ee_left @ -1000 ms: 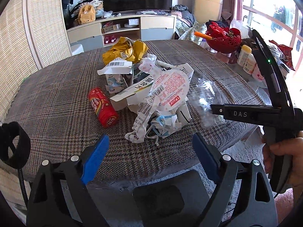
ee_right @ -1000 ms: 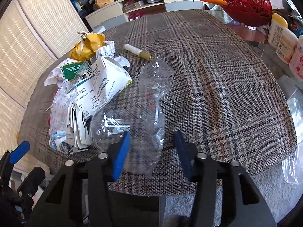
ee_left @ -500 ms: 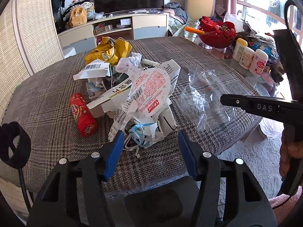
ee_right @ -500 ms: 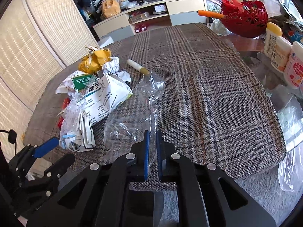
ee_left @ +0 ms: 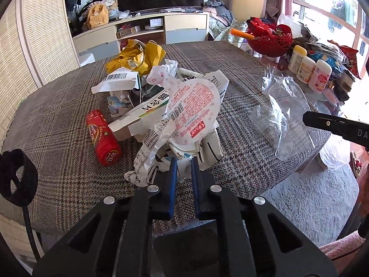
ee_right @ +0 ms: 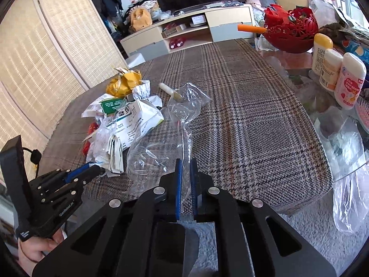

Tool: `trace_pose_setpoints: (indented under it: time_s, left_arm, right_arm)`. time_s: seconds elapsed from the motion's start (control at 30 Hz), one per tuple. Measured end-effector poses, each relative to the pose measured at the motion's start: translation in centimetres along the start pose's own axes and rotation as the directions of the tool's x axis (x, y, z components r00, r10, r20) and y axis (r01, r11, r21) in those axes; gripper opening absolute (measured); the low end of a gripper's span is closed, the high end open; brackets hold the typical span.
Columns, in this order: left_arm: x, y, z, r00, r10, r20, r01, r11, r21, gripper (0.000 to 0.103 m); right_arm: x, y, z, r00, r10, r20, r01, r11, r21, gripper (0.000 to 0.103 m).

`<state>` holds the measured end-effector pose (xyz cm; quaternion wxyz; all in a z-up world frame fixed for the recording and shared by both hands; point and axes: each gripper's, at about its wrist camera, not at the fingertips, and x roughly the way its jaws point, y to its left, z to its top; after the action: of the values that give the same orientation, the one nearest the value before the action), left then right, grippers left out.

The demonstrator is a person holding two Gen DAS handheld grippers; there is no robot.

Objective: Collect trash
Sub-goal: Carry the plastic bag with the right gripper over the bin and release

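Note:
A heap of crumpled paper trash [ee_left: 191,106] lies on the plaid-covered table [ee_left: 57,120], with a red tube [ee_left: 102,136] to its left and a yellow wrapper [ee_left: 138,57] behind it. My left gripper [ee_left: 183,161] is shut on white paper scraps at the heap's near edge. It shows low on the left in the right wrist view as the left gripper [ee_right: 96,169]. The right gripper [ee_right: 185,164] is shut on a clear plastic bag [ee_right: 161,147], which hangs stretched up off the cloth. That bag [ee_left: 281,115] sits right of the heap. A white stick [ee_right: 169,90] lies past it.
A red basket [ee_left: 272,41] and three bottles [ee_left: 309,71] stand on the glass surface at the right. Another clear bag [ee_right: 348,203] droops over the table's right edge. A woven screen [ee_left: 41,34] is at the left, a TV cabinet [ee_left: 143,32] behind, and grey carpet [ee_left: 311,189] below.
The left jaws went from wide apart to closed on the paper scraps at the heap's near edge. The right jaws closed on the clear bag and drew it up and back.

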<state>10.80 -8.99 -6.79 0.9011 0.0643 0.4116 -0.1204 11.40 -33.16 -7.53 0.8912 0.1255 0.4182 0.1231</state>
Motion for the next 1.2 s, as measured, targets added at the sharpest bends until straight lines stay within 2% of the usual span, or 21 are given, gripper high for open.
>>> trace_pose_setpoints:
  time_s: [0.4,0.5,0.73,0.97,1.07,1.2]
  left_arm:
    - [-5.6,-0.9,-3.3,0.998,-0.022,0.055,0.023,1.0,-0.011,0.01]
    - [-6.8,-1.3,-4.9,0.997,-0.015,0.072,0.017,1.0,-0.02,0.01]
    - [-8.0,-2.3,-9.4,0.998,-0.027,0.05,0.028,0.999,-0.029,0.01]
    - [-6.5,-2.0,-14.6,0.998,-0.052,-0.037,0.048,0.994,-0.099,0.01]
    - [-5.4,-1.6,-16.2,0.995,-0.067,-0.076,0.056,0.99,-0.13,0.01]
    - [-3.9,-1.3,-18.2,0.986,-0.092,-0.136,0.07,0.984,-0.162,0.01]
  right_arm:
    - [-3.2,1.3,-3.7,1.0,0.029,-0.003,-0.029,0.999,-0.039,0.009]
    - [-4.0,2.0,-5.0,0.999,0.037,0.002,-0.037,0.998,-0.058,0.009]
    - [-4.5,3.0,-9.3,0.998,0.061,-0.024,-0.063,0.996,-0.068,0.009]
    - [-2.0,4.1,-13.3,0.992,0.05,-0.114,-0.059,0.996,-0.074,0.009]
    - [-0.5,4.8,-14.6,0.988,0.021,-0.151,-0.035,0.995,-0.089,0.009]
    - [2.5,5.0,-16.8,0.973,-0.005,-0.232,-0.013,0.997,-0.075,0.009]
